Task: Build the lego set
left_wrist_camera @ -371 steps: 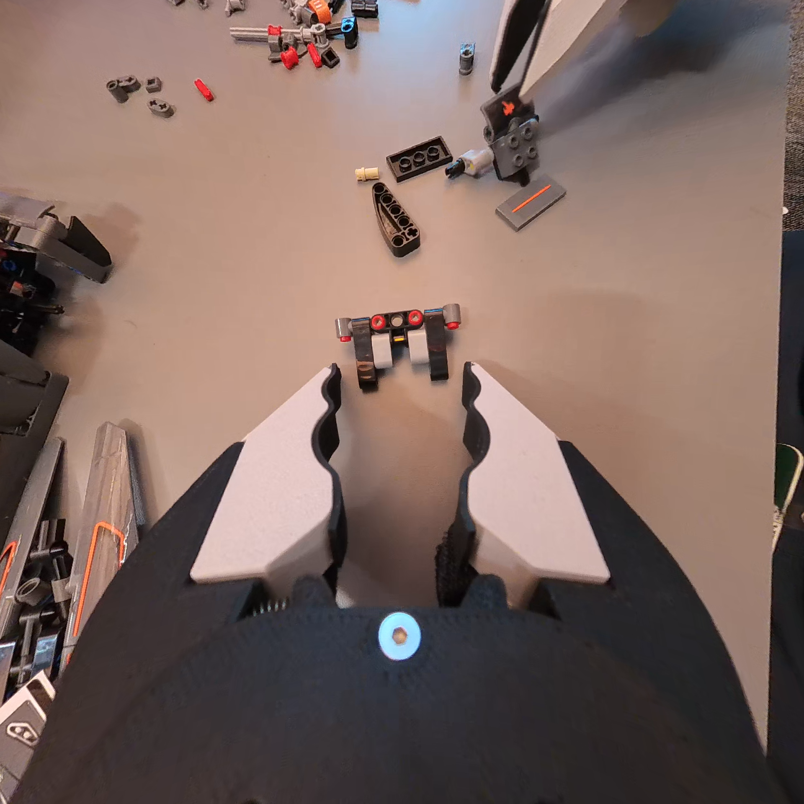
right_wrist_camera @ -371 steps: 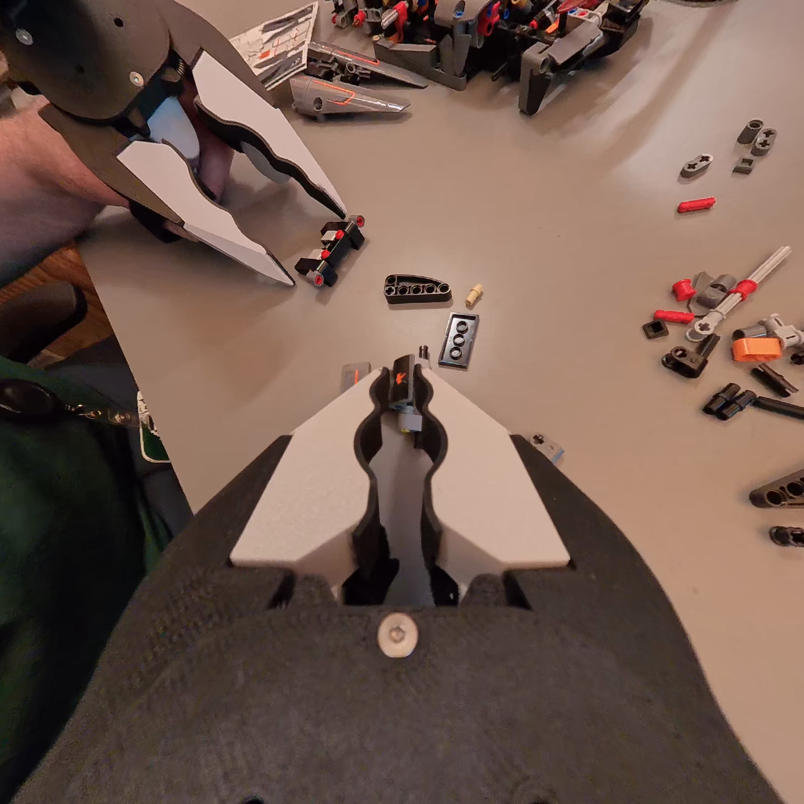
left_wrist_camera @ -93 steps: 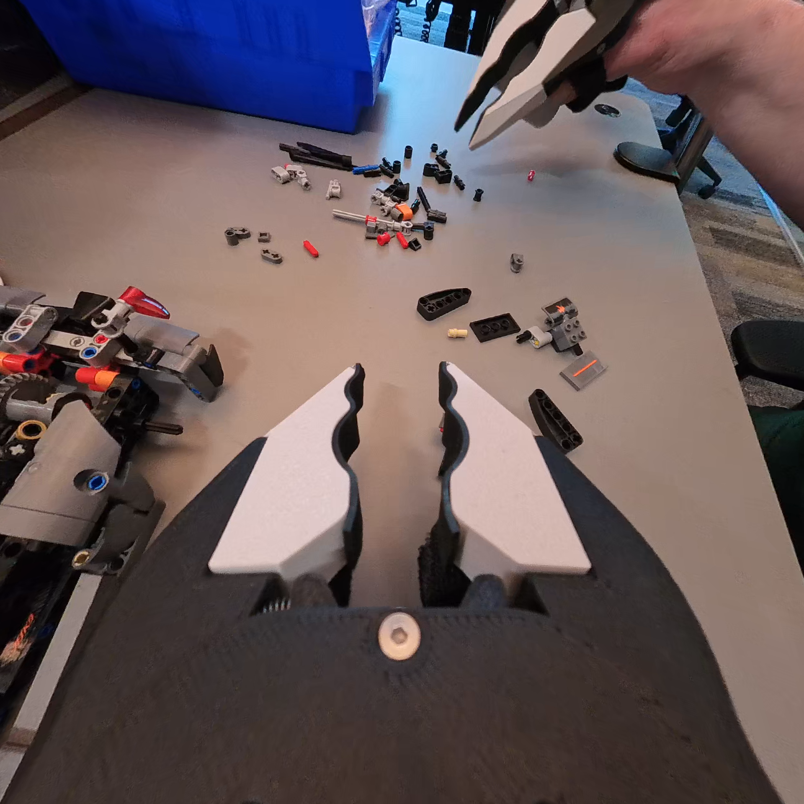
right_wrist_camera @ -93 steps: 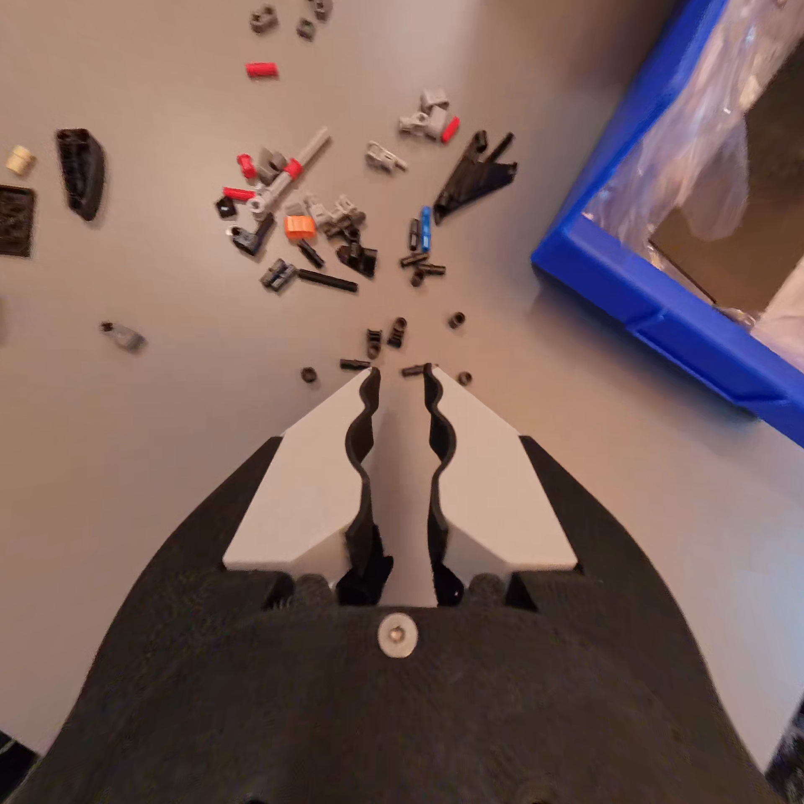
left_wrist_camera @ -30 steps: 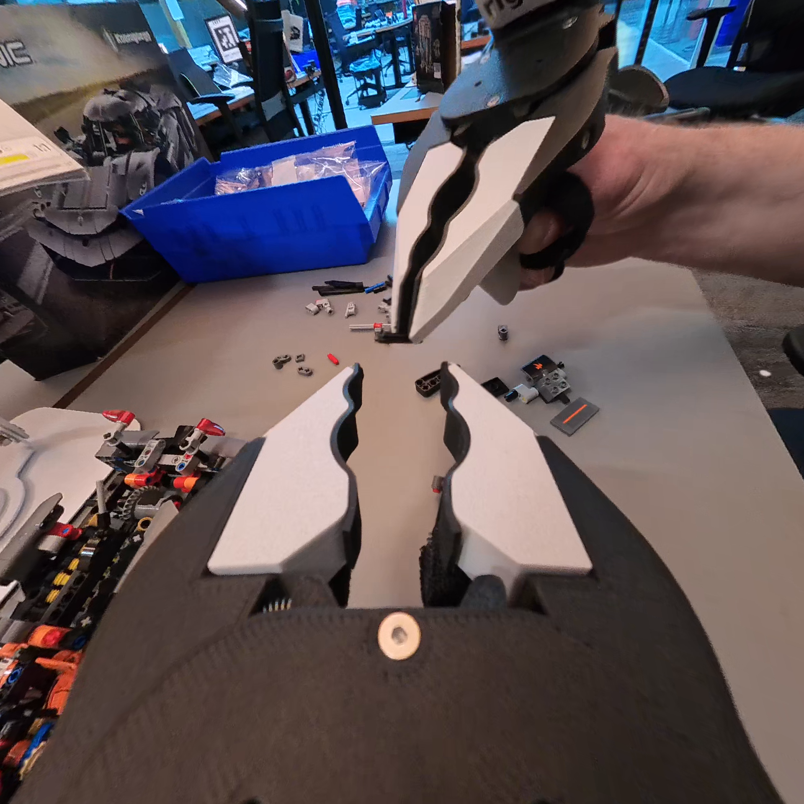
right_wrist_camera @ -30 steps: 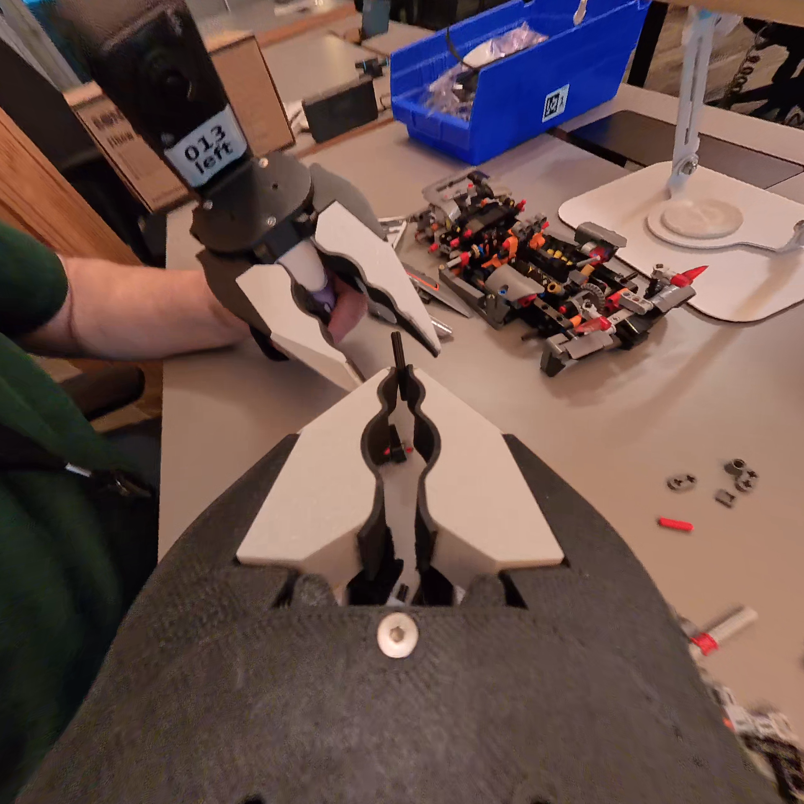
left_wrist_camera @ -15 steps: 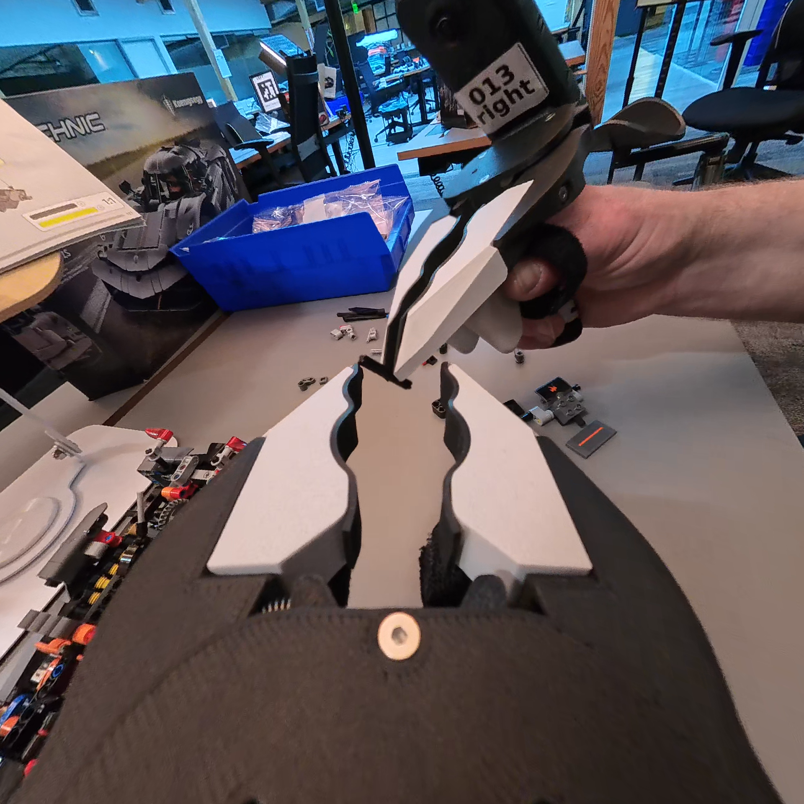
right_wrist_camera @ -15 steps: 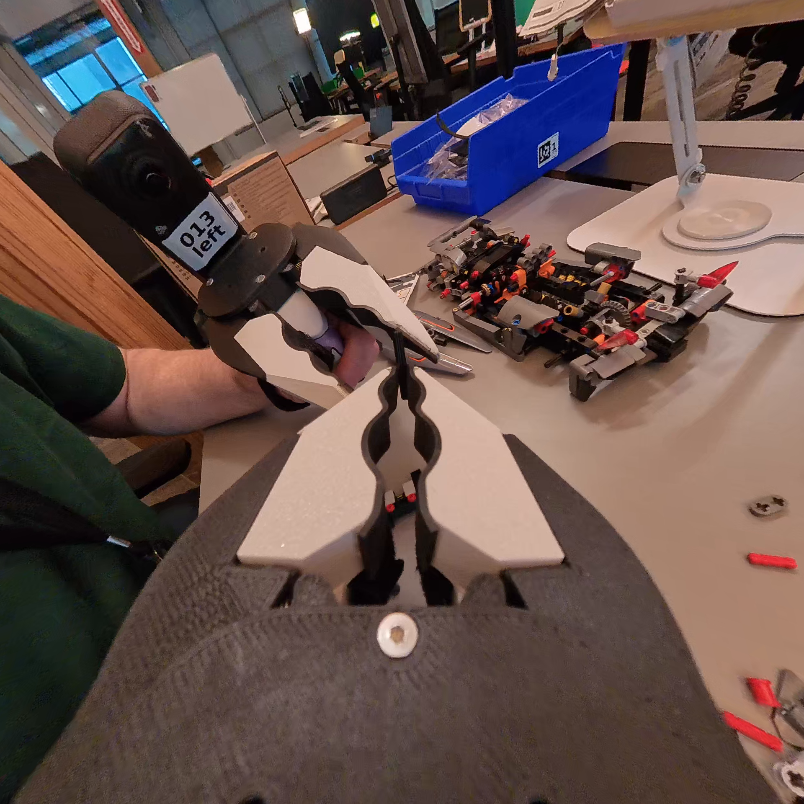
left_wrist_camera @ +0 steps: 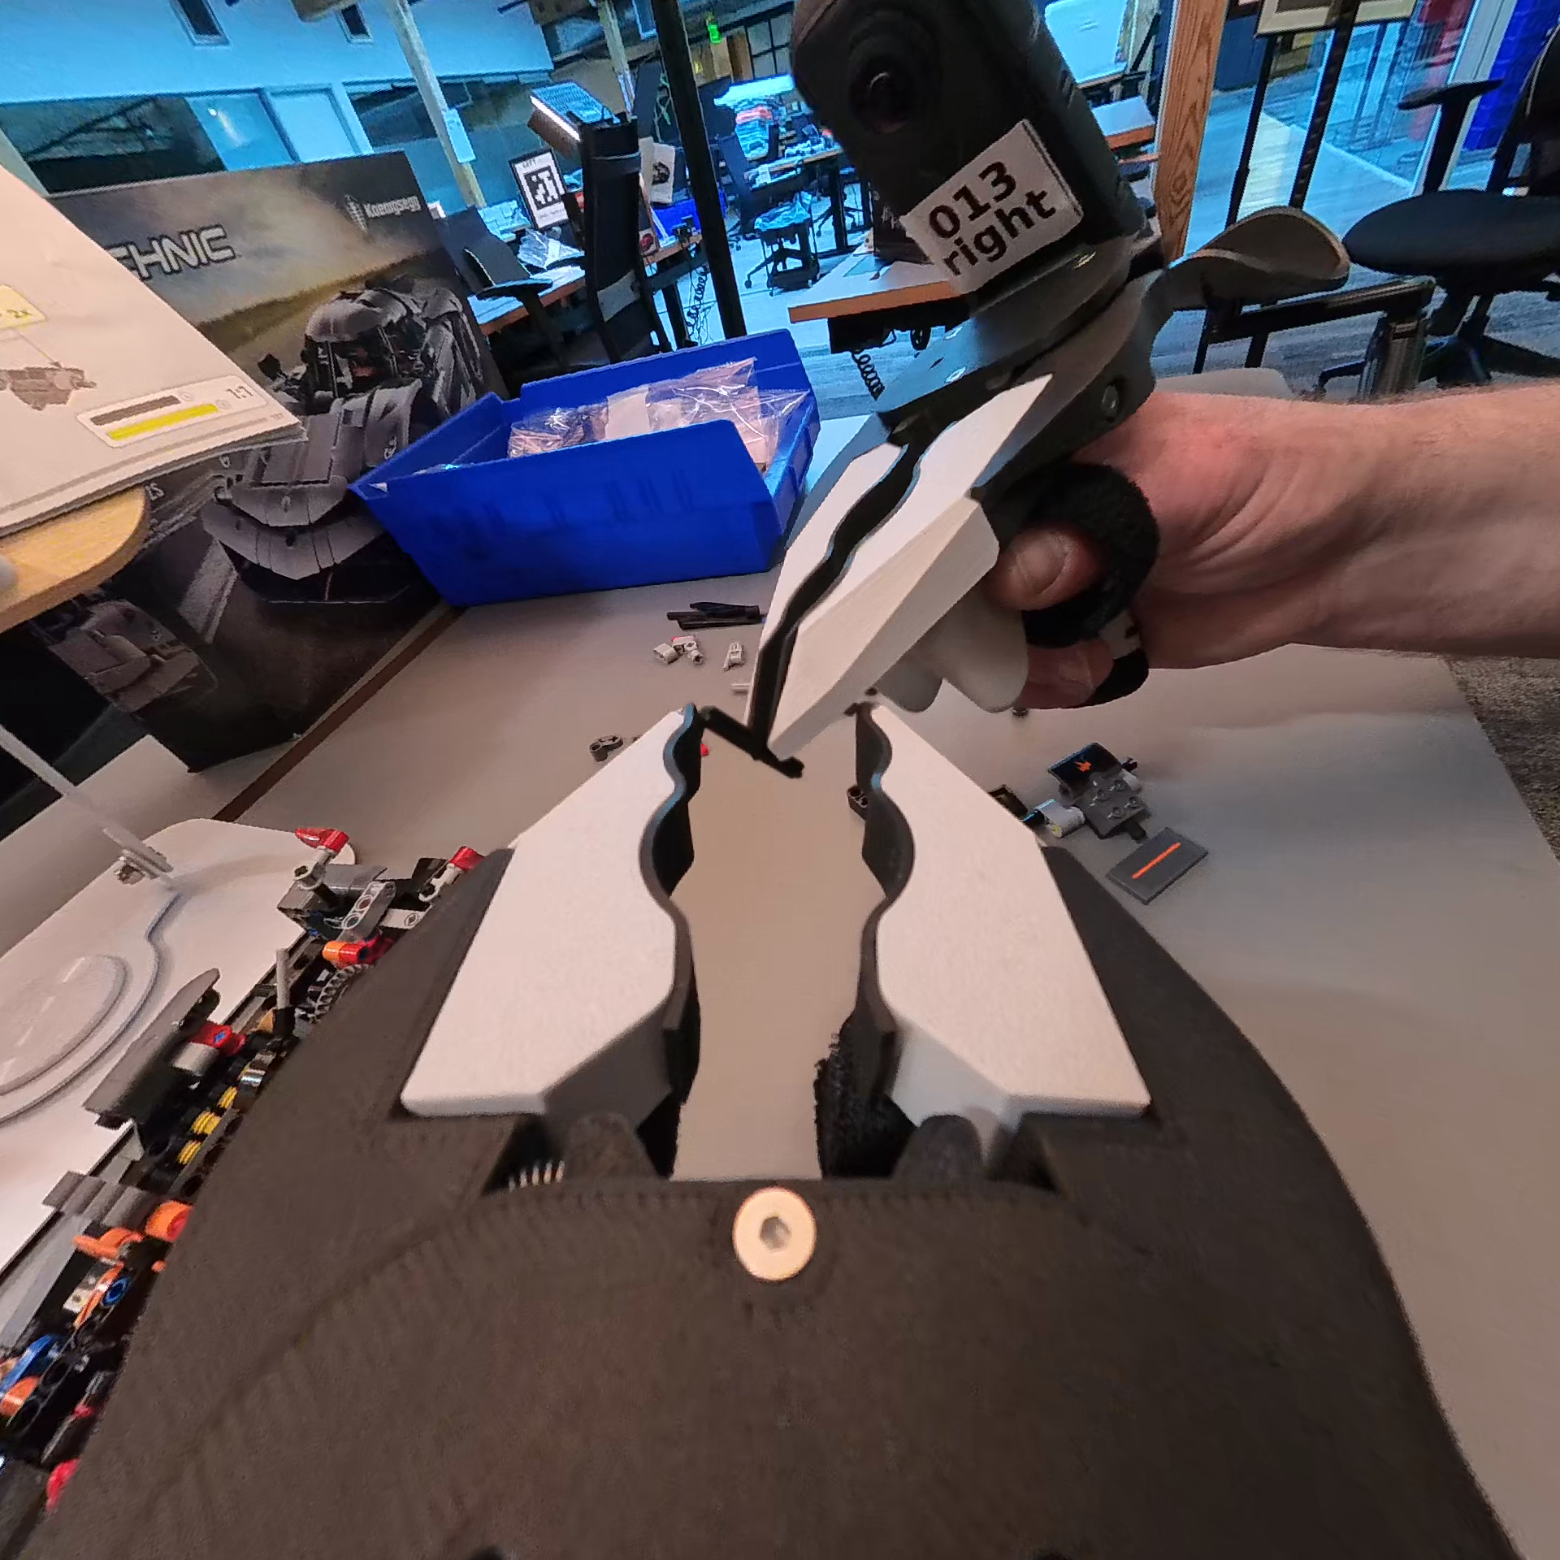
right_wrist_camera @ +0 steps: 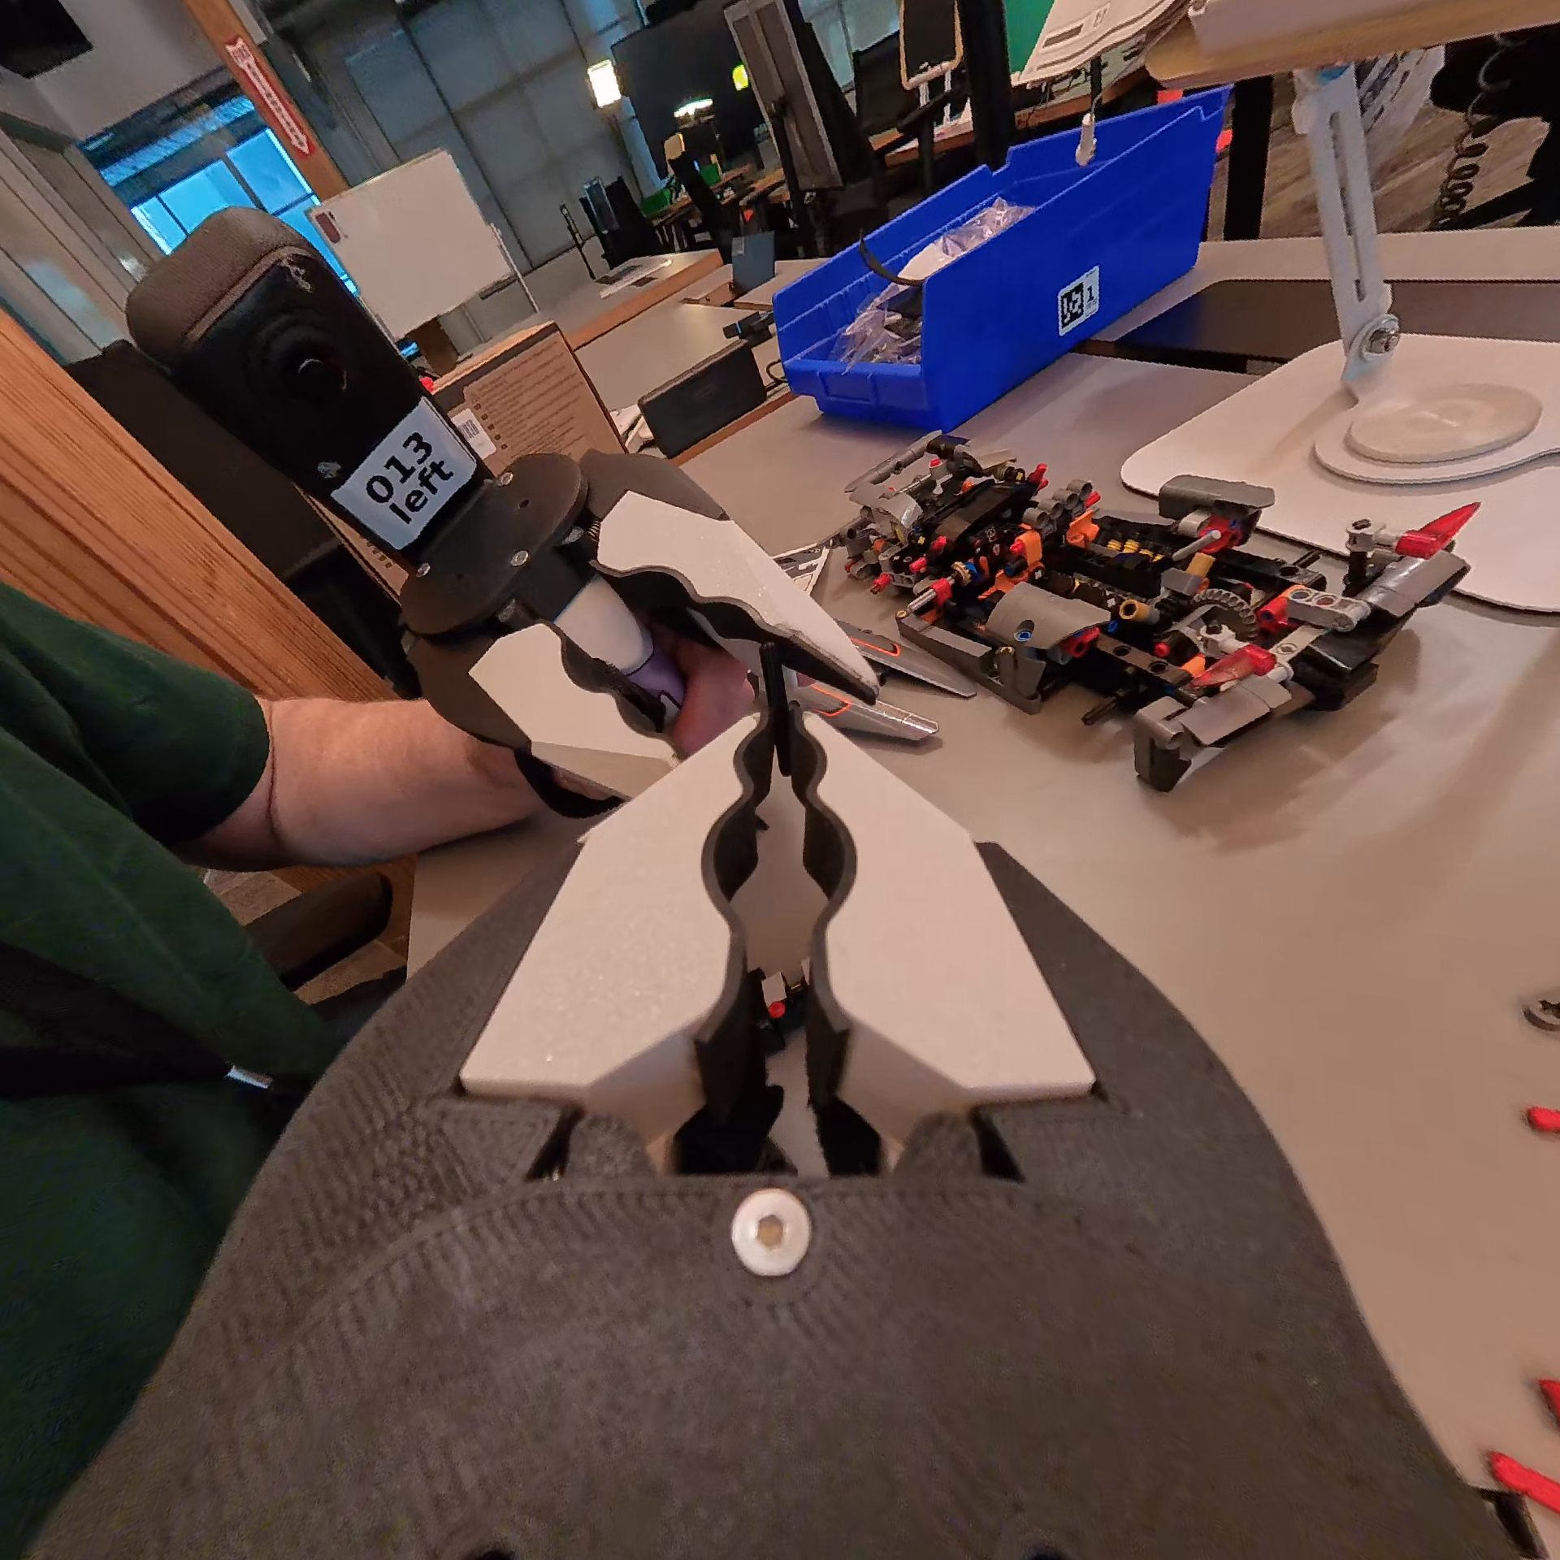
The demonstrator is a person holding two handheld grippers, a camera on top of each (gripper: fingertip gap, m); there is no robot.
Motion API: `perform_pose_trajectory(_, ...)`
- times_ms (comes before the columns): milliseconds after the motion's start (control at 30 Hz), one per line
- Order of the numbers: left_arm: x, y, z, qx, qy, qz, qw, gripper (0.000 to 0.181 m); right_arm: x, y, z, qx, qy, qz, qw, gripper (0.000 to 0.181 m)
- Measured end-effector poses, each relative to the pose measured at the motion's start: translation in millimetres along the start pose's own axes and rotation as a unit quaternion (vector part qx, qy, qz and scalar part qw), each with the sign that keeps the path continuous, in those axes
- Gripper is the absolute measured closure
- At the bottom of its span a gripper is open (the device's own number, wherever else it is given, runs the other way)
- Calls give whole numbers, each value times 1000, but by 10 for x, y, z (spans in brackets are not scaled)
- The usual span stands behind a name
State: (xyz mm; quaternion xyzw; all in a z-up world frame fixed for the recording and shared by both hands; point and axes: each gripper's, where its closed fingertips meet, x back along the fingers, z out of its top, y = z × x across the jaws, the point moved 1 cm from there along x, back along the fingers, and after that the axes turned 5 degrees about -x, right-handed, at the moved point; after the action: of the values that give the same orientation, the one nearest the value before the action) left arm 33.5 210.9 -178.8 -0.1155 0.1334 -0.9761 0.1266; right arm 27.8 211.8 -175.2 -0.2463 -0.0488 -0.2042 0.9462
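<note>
The right gripper (right_wrist_camera: pixel 781 743) is clamped on a thin black axle (left_wrist_camera: pixel 747 746), poking out at twelve o'clock between the left gripper's (left_wrist_camera: pixel 777 734) parted fingers above the table (left_wrist_camera: pixel 1266 971); light, stiff, slippery; best pinched mid-shaft.

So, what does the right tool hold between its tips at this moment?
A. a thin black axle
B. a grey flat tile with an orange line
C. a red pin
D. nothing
A: the right tool is shut on a thin black axle that sticks out past its tips, just before the open left tool; the grey tile lies on the table.
</note>
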Motion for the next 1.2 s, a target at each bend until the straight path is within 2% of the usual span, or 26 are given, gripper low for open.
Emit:
perform_pose_trajectory(700, -6, -9, 12, -20, -6, 20, 1000, 150, 30, 11, 104, -83, 81, 16, 993, 180)
perform_pose_trajectory(833, -15, -17, -2, -42, -16, 35, 998, 159, 8, -14, 65, -101, 91, 20, 991, 180)
perform_pose_trajectory(1000, -34, -12, -39, -76, -36, 47, 995, 167, 7, -14, 19, -115, 92, 20, 989, 180)
perform_pose_trajectory(1200, -52, 21, -126, -117, -72, 31, 990, 170, 13, 17, -62, -121, 57, 12, 991, 180)
